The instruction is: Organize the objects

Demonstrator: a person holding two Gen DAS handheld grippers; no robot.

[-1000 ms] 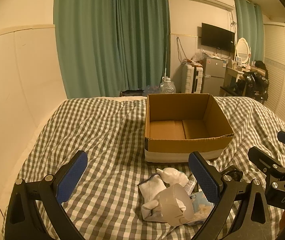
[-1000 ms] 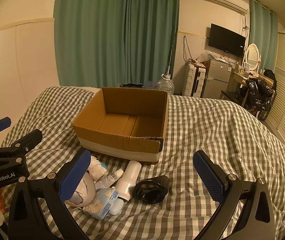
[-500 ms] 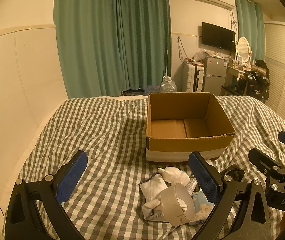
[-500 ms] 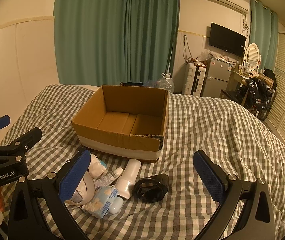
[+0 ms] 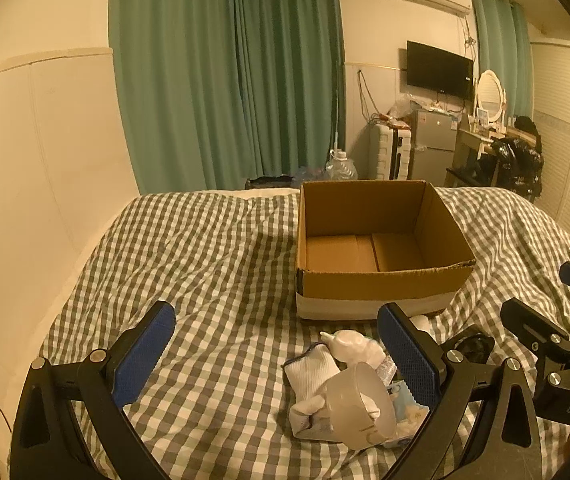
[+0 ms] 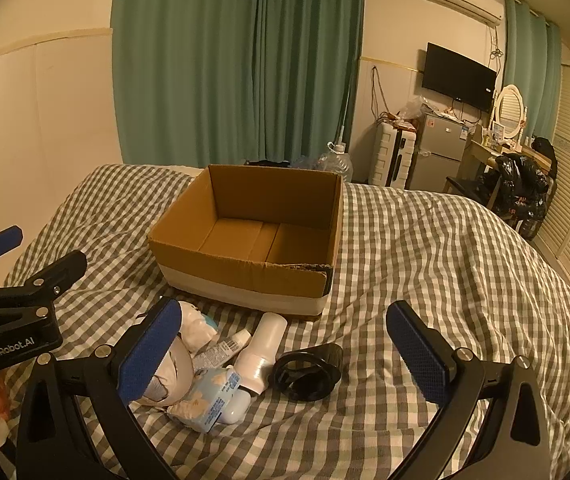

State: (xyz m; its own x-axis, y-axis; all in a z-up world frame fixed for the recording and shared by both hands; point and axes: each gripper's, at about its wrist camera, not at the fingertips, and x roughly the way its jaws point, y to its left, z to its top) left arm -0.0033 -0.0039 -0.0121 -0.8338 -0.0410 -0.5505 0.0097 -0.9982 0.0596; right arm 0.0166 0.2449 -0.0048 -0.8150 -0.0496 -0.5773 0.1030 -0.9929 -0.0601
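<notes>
both views nudged nearer, cardboard box (image 5: 381, 284) empty, jaws spread

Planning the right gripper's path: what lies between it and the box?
In the right wrist view, a black ring and a white bottle lie between the right gripper and the box.

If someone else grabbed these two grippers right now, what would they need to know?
Left gripper: open, holding nothing.
Right gripper: open, holding nothing.
Cardboard box sits on the checked bed cover, nothing visible inside.
In front of the box lies a pile: cup, sock, white bottle, small tube, black ring-shaped piece, blue packet.
Done: nothing packed yet.
Left: probably everything goes into the box.
</notes>
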